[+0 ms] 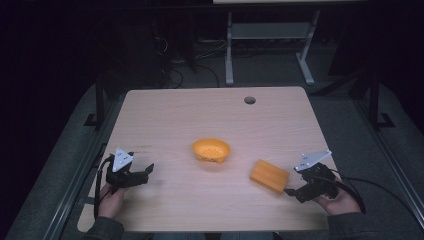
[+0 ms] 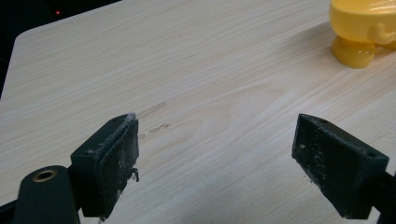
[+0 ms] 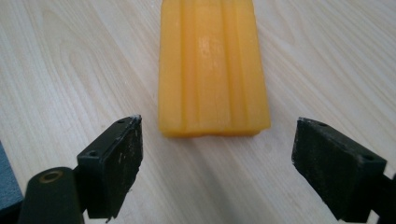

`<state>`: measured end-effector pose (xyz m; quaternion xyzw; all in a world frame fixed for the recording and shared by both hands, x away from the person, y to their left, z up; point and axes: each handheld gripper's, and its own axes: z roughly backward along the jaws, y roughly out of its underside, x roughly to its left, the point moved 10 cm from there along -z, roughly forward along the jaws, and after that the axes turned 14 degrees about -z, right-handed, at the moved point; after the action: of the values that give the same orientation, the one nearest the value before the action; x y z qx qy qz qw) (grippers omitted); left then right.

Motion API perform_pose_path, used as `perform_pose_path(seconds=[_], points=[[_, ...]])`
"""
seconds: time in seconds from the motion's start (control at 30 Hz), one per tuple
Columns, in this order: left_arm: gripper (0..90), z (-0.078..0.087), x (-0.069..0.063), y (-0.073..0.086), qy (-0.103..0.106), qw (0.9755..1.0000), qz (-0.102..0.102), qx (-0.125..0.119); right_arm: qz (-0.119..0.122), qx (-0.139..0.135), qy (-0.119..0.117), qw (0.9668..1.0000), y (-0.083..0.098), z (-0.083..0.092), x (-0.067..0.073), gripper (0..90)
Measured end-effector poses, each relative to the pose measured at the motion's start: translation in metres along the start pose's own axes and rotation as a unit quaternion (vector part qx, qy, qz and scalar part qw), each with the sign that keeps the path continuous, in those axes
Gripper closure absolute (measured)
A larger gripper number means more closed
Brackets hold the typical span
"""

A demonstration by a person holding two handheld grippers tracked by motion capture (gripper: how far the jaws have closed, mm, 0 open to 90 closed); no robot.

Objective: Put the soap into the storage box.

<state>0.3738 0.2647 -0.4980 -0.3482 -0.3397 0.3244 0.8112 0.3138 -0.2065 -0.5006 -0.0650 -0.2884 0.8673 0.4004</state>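
Your right tongs (image 1: 289, 191) are sitting at the near right part of the wooden surface (image 1: 170, 120), released, with the jaws standing wide apart and nothing between them. Just ahead of them the orange block (image 1: 270, 176) is lying flat on the wood, near the jaw tips but not touching them. In the right gripper view the same orange block (image 3: 212, 70) is stretching away from you lengthwise, its near end lying a little beyond the gap between the two black jaws of the right tongs (image 3: 217, 154), and shallow grooves are running along its top.

Your left tongs (image 1: 148, 170) are resting at the near left part of the surface, likewise released and holding nothing, pointing toward the middle. In the left gripper view the left tongs (image 2: 215, 149) are framing bare wood grain with a few faint marks on it. The orange bowl (image 1: 211, 150) is standing upright near the middle of the surface, well apart from both tongs; its yellow-orange base and foot (image 2: 362, 32) are showing at the top right corner of the left gripper view.
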Motion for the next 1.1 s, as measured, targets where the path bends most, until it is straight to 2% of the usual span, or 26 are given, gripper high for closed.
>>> perform_pose_path(seconds=[0.3, 0.43, 0.47, 0.57, 0.83, 0.93, 1.1], points=[[14.0, 0.0, 0.0, 0.0, 0.0, 1.0, 0.002, -0.002, 0.018, 0.009, -0.003, 0.9998, -0.014, -0.007, 0.004, 15.7], [14.0, 0.002, 0.0, -0.004, -0.002, 0.9999, 0.002, -0.014, 0.027, 0.013, -0.003, 0.9995, -0.021, -0.01, 0.007, 15.7], [14.0, 0.003, 0.0, -0.003, -0.002, 0.9999, -0.002, -0.011, 0.029, 0.016, -0.004, 0.9994, -0.024, -0.012, 0.008, 15.7], [14.0, 0.001, 0.001, -0.002, -0.003, 1.0, 0.002, -0.009, 0.035, 0.018, -0.002, 0.9992, -0.028, -0.015, 0.007, 15.7], [14.0, 0.002, 0.002, -0.001, -0.003, 0.9999, 0.006, -0.008, 0.039, 0.032, -0.011, 0.9987, -0.033, -0.027, 0.009, 15.6], [14.0, 0.001, 0.0, -0.002, -0.001, 1.0, 0.0, -0.009, 0.039, 0.039, -0.015, 0.9984, -0.035, -0.033, 0.009, 15.7], [14.0, 0.001, 0.0, -0.002, 0.0, 1.0, 0.001, -0.008, 0.039, 0.054, -0.01, 0.9977, -0.035, -0.038, 0.005, 15.7]])
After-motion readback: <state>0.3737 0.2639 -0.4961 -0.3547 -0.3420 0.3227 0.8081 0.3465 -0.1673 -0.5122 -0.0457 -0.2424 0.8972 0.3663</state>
